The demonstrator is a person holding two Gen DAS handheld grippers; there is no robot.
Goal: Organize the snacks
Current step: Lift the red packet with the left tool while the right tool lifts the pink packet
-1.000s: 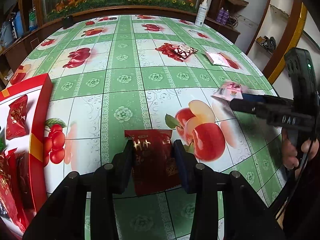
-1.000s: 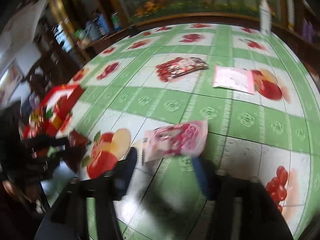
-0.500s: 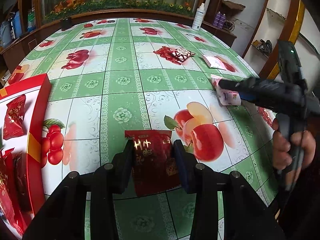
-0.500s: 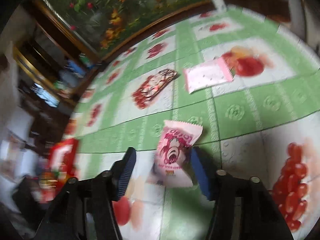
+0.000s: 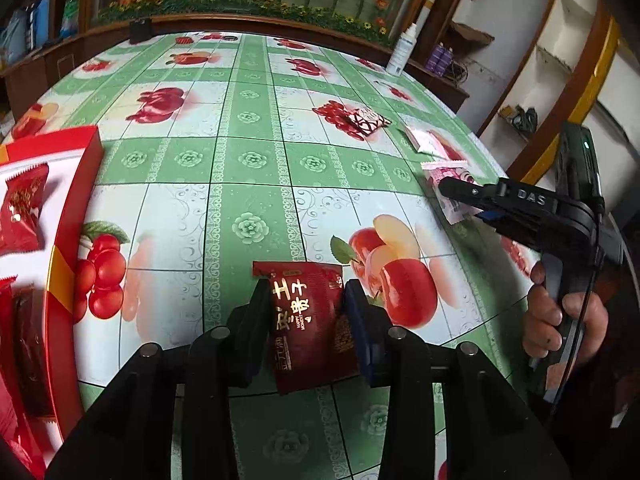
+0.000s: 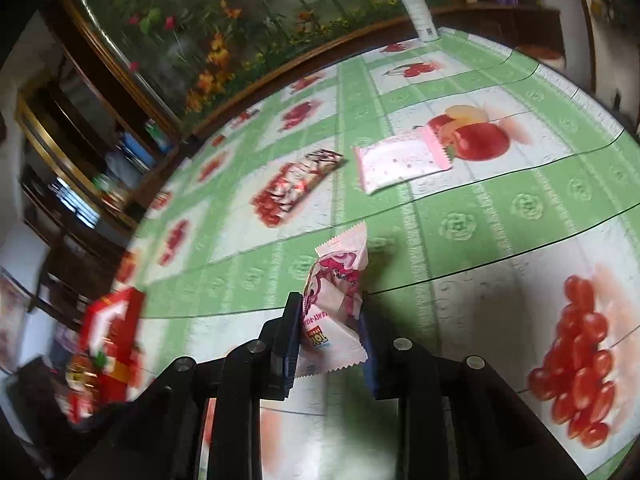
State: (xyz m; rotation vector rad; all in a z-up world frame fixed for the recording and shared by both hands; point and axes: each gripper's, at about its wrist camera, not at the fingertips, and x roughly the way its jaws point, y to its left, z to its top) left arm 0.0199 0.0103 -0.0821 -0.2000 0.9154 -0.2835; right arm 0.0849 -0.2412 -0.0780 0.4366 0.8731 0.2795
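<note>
Our left tongs (image 5: 306,312) pinch the dark red packet (image 5: 310,320); our right tongs (image 6: 328,336) clamp the pink packet (image 6: 334,304) above the bench (image 6: 480,216); we carry both level toward the red box (image 5: 64,264) left of them, releasing low inside.

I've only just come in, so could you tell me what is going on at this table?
A person is sorting snacks with two handheld grippers. The left gripper is shut on a dark red packet, and the right gripper is shut on a pink packet. A red box at the left already holds red packets. Another pink packet and a patterned one lie on the tablecloth.
</note>
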